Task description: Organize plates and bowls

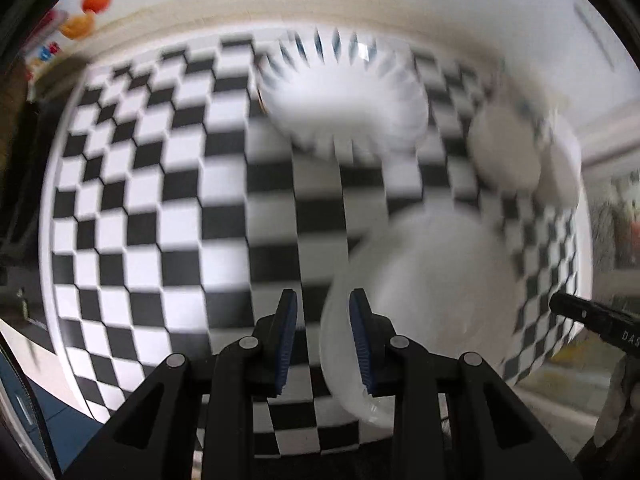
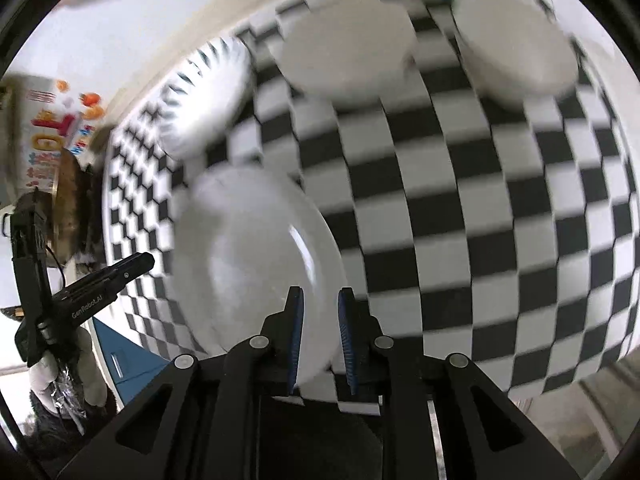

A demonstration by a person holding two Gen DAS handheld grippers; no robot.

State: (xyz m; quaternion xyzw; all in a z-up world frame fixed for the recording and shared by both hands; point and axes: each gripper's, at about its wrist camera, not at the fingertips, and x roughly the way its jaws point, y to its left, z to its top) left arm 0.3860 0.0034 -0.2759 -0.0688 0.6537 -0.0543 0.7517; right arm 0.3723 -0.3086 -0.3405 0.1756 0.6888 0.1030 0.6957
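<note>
A plain white plate (image 1: 424,300) lies on the checkered table, also in the right wrist view (image 2: 248,256). My left gripper (image 1: 323,340) is open with the plate's left rim between its fingers. My right gripper (image 2: 320,336) is open, its fingers on either side of the plate's right rim. A fluted white bowl with dark rim marks (image 1: 344,92) sits farther back, also in the right wrist view (image 2: 208,92). Two white bowls (image 2: 348,44) (image 2: 516,40) stand upside down at the far side. The frames are motion-blurred.
The black-and-white checkered tablecloth (image 1: 160,208) covers a white table. The right gripper's tip (image 1: 592,316) shows at the left view's right edge. The left gripper (image 2: 100,284) shows at the right view's left. Colourful wall decorations (image 2: 56,120) hang behind.
</note>
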